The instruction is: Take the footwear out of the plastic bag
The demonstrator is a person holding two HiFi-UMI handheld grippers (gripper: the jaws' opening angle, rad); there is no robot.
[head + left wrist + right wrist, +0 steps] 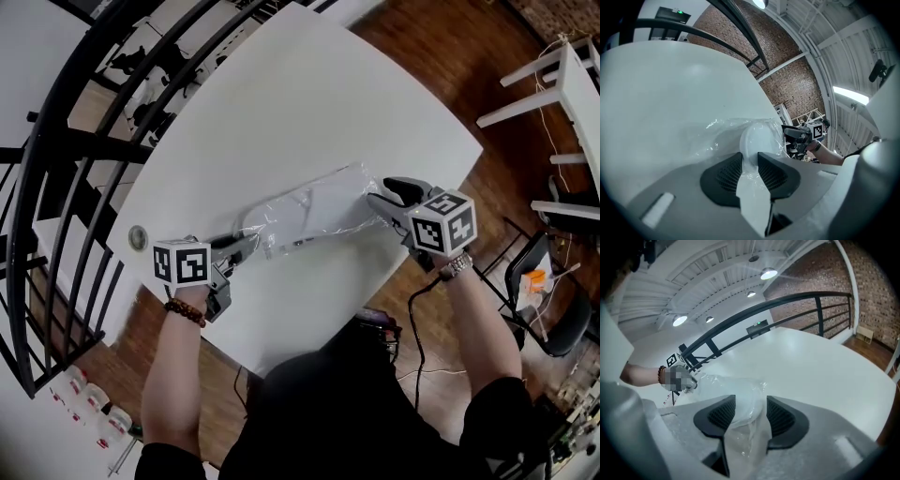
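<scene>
Left gripper view: left gripper (749, 158) clamped on one end of the plastic bag (717, 133), white footwear (759, 139) inside, just ahead of its jaws. Right gripper (751, 404) jaws wide, released; bag's other end sits loose between them.

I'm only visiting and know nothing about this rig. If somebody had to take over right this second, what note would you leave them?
Left tongs: closed on one end of the plastic bag, pinching the white footwear through the film.
Right tongs: open, with the bag's other end lying loose between them.
The bag lies on the white table, stretched between the two tongs.
Done: one end gripped.
Left: the footwear is inside the bag and has to come out.
</scene>
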